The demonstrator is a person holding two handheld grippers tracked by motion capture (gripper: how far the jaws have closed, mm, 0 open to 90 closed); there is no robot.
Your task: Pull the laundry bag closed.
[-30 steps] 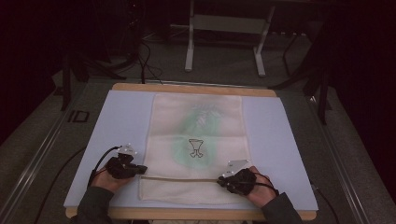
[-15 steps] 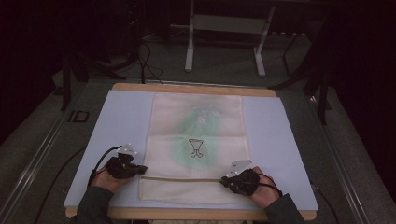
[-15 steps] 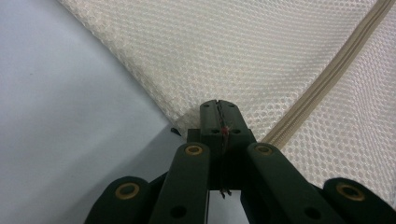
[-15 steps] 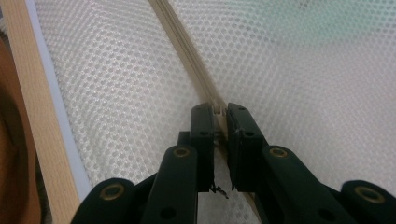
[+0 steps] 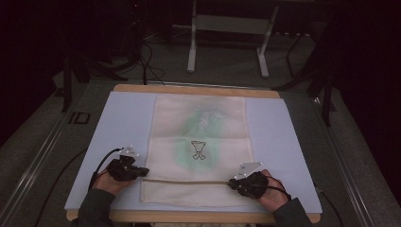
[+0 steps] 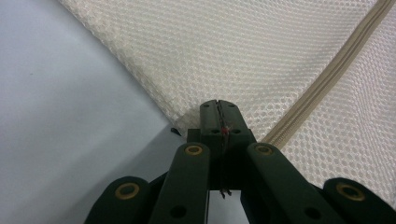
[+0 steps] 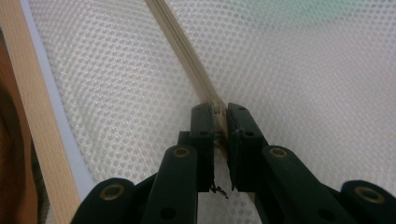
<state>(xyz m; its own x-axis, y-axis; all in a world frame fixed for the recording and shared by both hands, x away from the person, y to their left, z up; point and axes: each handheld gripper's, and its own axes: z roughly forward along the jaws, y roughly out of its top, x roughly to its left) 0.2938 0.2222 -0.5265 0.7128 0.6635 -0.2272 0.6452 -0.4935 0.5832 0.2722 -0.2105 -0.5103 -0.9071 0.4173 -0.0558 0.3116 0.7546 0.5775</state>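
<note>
1. Where the desk (image 5: pixel 123 113) carries its pale blue mat, one cream mesh laundry bag (image 5: pixel 201 118) lies flat at the centre, long side running near to far, with green cloth and a small dark emblem showing faintly through the netting.
2. Zip (image 5: pixel 187 181): beige, running left to right across the near part of the bag, between the two tongs.
3. Left tongs (image 5: pixel 142 173): at the bag's left edge, by the zip's left end; jaws fully closed, pinching the mesh edge (image 6: pixel 196 114) between the tips (image 6: pixel 218 109).
4. Right tongs (image 5: pixel 232 183): at the zip's right end, near the bag's right edge; jaws clamped on the zip's end piece (image 7: pixel 218 111), which sits between the tips (image 7: pixel 218 112).
5. Hands: one behind each pair of tongs, sleeves entering from the near edge.
6. Wooden desk rim (image 7: pixel 32 121): visible beside the mat in the right gripper view.
</note>
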